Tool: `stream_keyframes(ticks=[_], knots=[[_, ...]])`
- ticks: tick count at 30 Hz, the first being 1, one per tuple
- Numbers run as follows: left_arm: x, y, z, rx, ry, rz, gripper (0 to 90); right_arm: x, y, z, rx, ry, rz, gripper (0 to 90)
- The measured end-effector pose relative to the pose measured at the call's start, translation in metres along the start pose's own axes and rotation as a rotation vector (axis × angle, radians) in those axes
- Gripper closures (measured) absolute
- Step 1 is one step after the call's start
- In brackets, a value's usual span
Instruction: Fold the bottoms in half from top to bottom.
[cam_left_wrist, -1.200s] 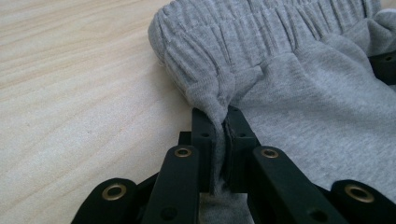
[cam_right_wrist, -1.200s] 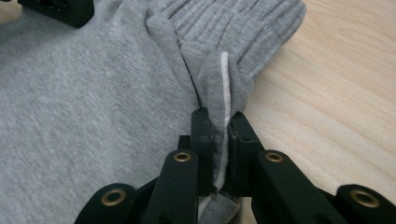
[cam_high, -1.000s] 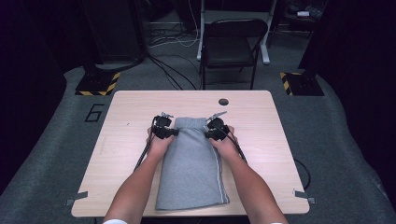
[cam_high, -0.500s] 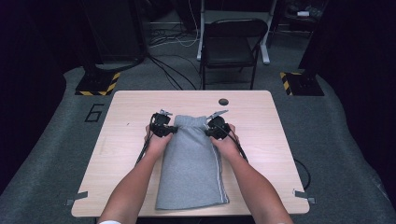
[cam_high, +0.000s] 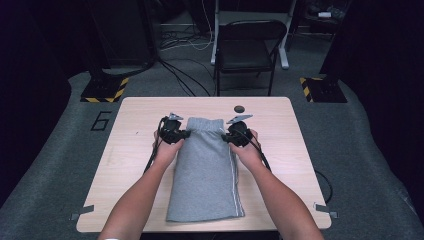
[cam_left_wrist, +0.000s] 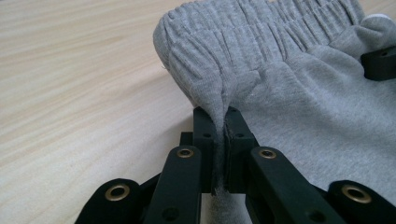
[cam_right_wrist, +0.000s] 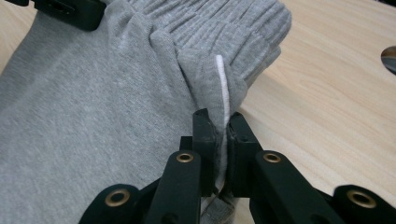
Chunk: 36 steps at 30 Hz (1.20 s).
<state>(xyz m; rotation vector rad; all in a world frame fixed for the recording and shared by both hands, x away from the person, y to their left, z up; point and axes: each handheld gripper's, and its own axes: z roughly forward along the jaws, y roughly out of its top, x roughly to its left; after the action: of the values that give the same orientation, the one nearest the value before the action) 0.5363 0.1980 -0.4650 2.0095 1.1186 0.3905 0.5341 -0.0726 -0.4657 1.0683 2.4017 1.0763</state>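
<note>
Both forearms are bare, with a sliver of white sleeve at the left elbow. The left gripper (cam_high: 186, 133) and right gripper (cam_high: 225, 136) are black, each topped by a grey three-cornered plate and trailing a black cable. Up close, their flat linkage bars carry brass-ringed rivets and small screw holes.

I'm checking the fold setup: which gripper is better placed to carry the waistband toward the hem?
Neither clearly; it likely needs both. The left gripper is shut on the left waistband corner of the grey shorts, the right gripper on the right corner by the white stripe.
</note>
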Motion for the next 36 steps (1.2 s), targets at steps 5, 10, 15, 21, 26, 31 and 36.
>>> stream_keyframes(ticks=[5,10,15,21,26,31,36], knots=[[0.002,0.003,-0.006,-0.013,0.0,-0.001,86.0,0.002,0.006,-0.006,-0.02,0.003,-0.009,84.2],[0.003,0.009,-0.014,-0.024,0.007,0.009,86.0,0.007,0.017,-0.014,-0.028,-0.01,-0.041,84.2],[0.0,0.017,-0.023,-0.064,0.008,0.019,86.0,0.007,0.022,-0.02,-0.045,-0.014,-0.035,84.2],[0.001,0.025,-0.031,-0.09,0.013,0.018,85.9,0.008,0.03,-0.029,-0.073,-0.014,-0.055,84.2],[-0.001,0.033,-0.038,-0.115,0.009,0.033,86.0,0.008,0.035,-0.035,-0.095,-0.026,-0.07,84.2],[-0.003,0.031,-0.043,-0.123,-0.005,0.036,85.9,0.011,0.037,-0.041,-0.093,-0.034,-0.109,84.2],[-0.004,0.025,-0.045,-0.127,-0.017,0.042,85.9,0.014,0.033,-0.042,-0.098,-0.041,-0.174,84.1]])
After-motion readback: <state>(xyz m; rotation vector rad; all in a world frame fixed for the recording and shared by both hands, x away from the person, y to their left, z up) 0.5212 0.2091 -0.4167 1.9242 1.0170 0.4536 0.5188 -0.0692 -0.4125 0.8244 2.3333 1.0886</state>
